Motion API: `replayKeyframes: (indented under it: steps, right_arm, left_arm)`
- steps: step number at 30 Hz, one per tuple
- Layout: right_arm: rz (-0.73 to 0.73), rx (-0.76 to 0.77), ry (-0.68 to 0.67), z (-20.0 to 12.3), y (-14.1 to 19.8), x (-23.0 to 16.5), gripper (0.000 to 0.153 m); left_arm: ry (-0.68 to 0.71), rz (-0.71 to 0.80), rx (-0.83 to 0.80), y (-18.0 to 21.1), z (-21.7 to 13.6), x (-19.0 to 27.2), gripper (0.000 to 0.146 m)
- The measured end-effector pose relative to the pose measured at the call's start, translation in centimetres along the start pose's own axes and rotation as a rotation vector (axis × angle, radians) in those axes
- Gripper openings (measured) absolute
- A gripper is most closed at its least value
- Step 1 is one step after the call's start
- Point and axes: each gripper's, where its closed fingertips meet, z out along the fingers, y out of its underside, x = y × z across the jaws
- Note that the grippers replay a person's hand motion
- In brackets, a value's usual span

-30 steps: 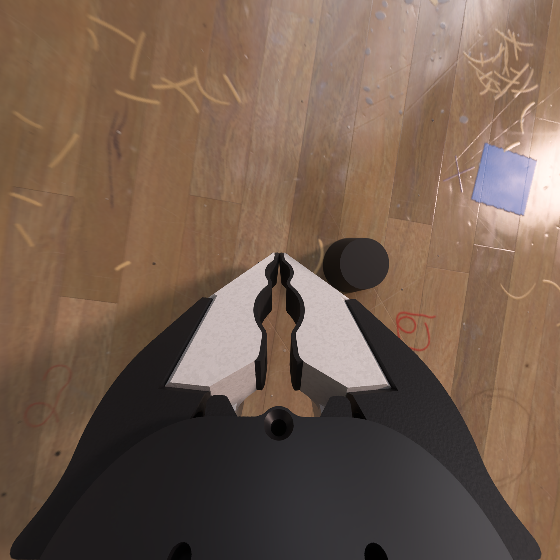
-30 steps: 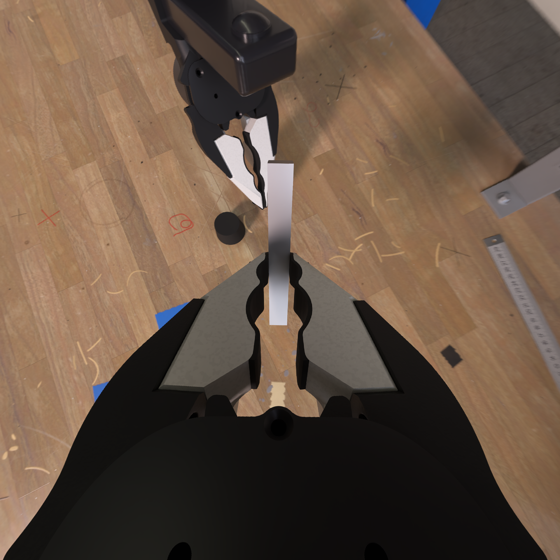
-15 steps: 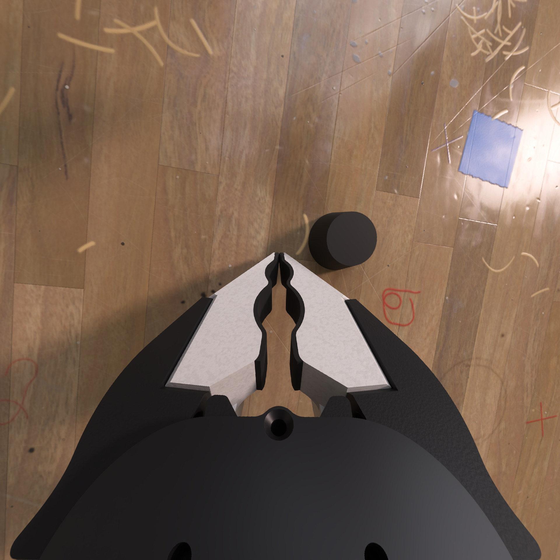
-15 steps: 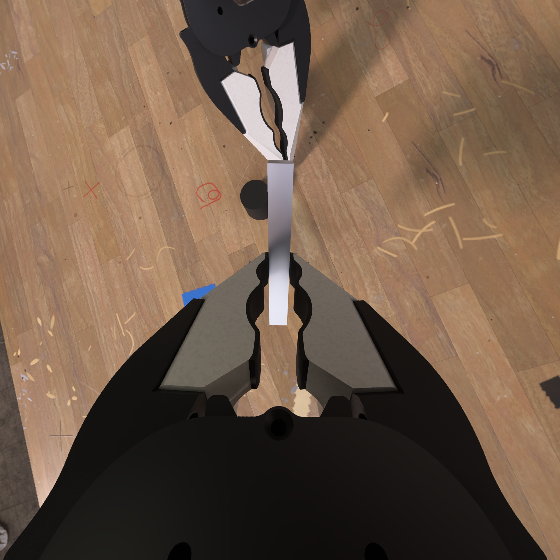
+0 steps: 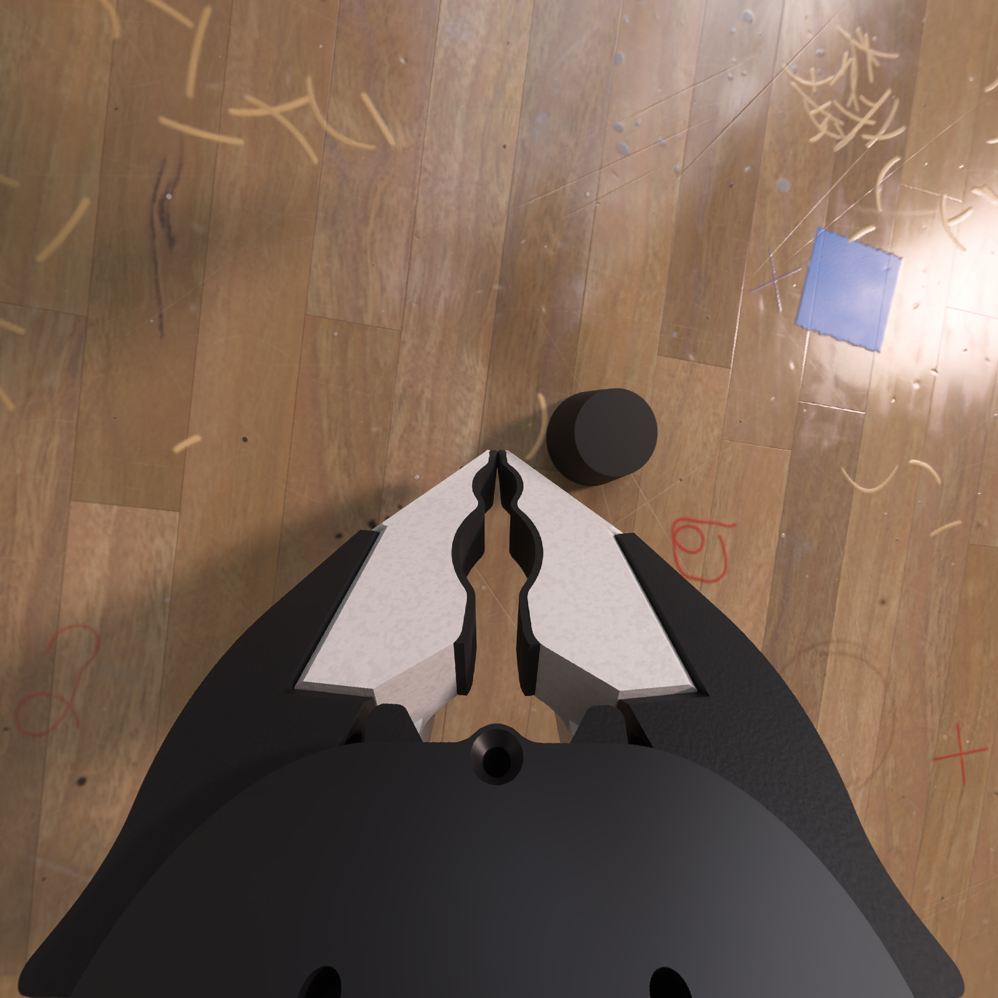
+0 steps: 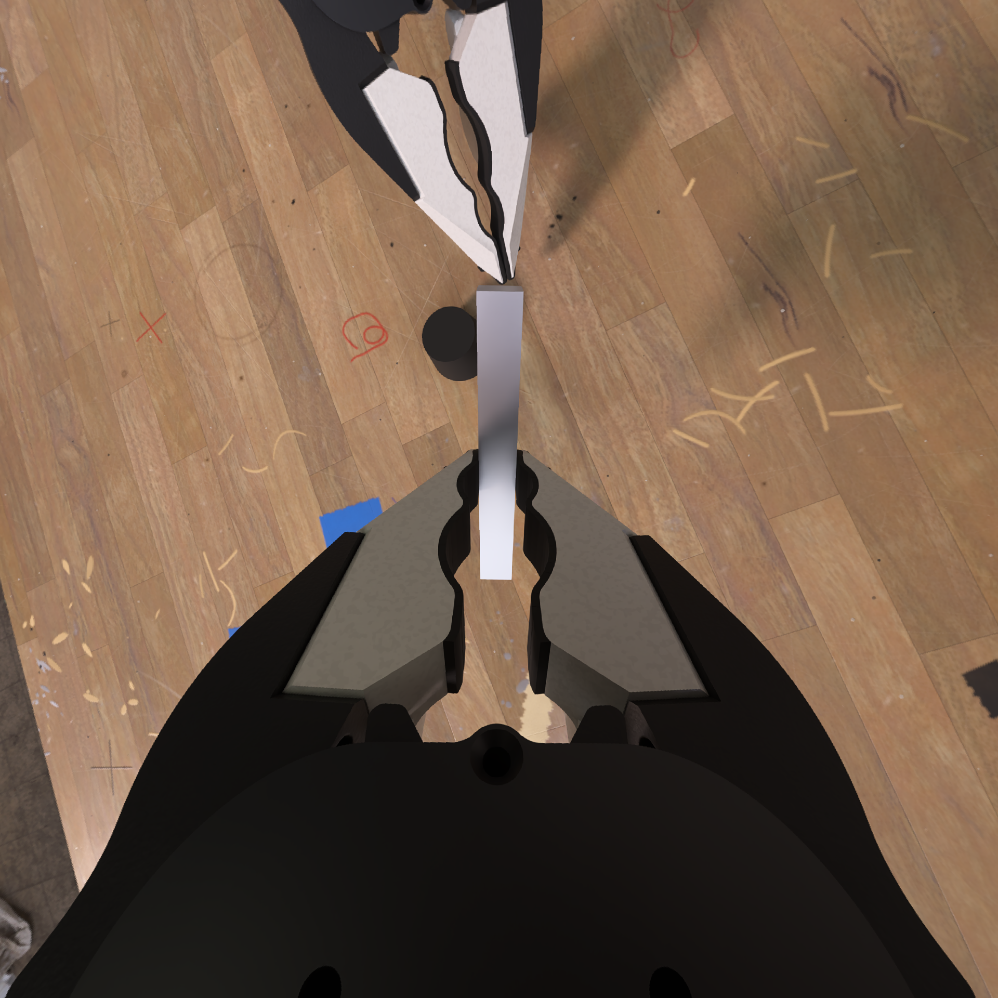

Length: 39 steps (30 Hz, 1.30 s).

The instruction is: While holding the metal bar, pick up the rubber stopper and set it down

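Observation:
The rubber stopper (image 5: 602,436) is a short black cylinder standing on the wooden floor, just right of my left gripper's tips. My left gripper (image 5: 497,454) is shut and empty, above the floor. In the right wrist view, my right gripper (image 6: 498,459) is shut on the metal bar (image 6: 499,410), a flat grey strip pointing forward from the jaws. The stopper (image 6: 449,341) shows there partly behind the bar's left edge. The left gripper (image 6: 505,278) shows beyond the bar's far end, tips pointing down at it.
Wood shavings (image 5: 302,119) lie scattered on the floor. A blue square patch (image 5: 848,289) lies at the right, also showing in the right wrist view (image 6: 348,518). Red scribbles (image 5: 699,548) mark the boards. A black patch (image 6: 983,688) lies at the right edge. A grey surface edge (image 6: 21,702) borders the left.
The right gripper has moved nearer the left gripper with the bar, so the left gripper looms larger. In the left wrist view the floor shifted a little; the stopper stays just right of the tips.

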Motion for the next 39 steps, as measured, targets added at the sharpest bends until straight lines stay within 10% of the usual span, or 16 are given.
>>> replayKeyframes:
  steps: [11, 27, 39]
  right_arm:
    - [-0.073, 0.138, 0.107, -4.2, -2.6, -2.8, 0.012]
    - [0.066, 0.415, 0.253, -9.2, 0.9, -10.6, 0.012]
    - [0.057, 0.429, 0.378, -10.9, 2.6, -11.3, 0.012]
  left_arm:
    - [0.064, -0.002, 0.128, -2.2, -1.1, 0.8, 0.004]
    - [-0.173, 0.13, 0.461, -5.3, -4.3, 2.1, 0.103]
    - [-0.147, 0.224, 0.258, -2.0, -1.9, 3.1, 0.087]
